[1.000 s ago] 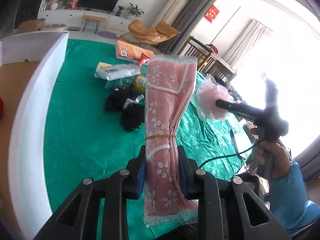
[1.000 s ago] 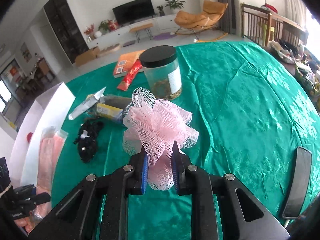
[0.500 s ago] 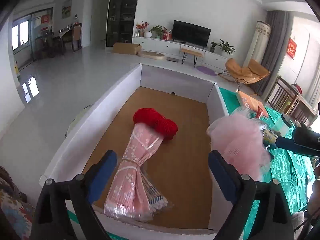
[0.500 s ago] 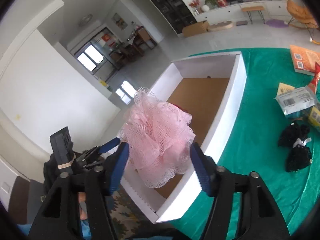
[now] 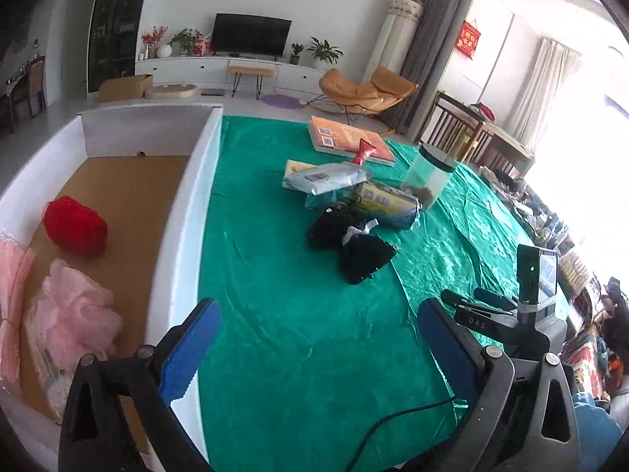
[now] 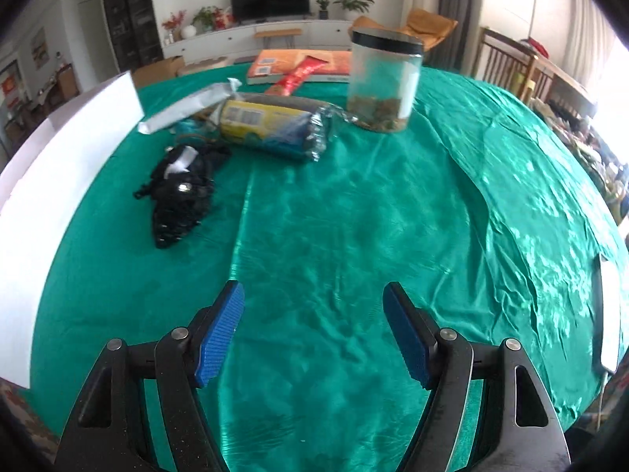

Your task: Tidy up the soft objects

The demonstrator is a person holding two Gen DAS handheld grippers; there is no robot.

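A white box [image 5: 184, 212] with a brown floor stands at the left of the green tablecloth. In it lie a red yarn ball [image 5: 76, 224], a pink mesh puff [image 5: 74, 314] and a pink floral pack [image 5: 11, 295] at the frame's edge. A black soft bundle [image 5: 354, 244] rests on the cloth, also in the right wrist view as the black bundle [image 6: 179, 196]. My left gripper [image 5: 318, 306] hovers over the cloth beside the box wall, its jaws opening with nothing between them. My right gripper [image 6: 314, 287] is open and empty over bare cloth, right of the bundle.
Behind the bundle lie a yellow-blue packet [image 6: 271, 129], a silver pouch [image 6: 188, 106], a red sachet [image 6: 298, 76] and an orange book [image 6: 298, 61]. A clear jar [image 6: 383, 82] with a black lid stands there. A phone [image 6: 609, 314] lies at the right edge.
The left gripper let the floral pack go into the box and opened. The right gripper released the pink puff into the box. Both swung back over the green cloth.
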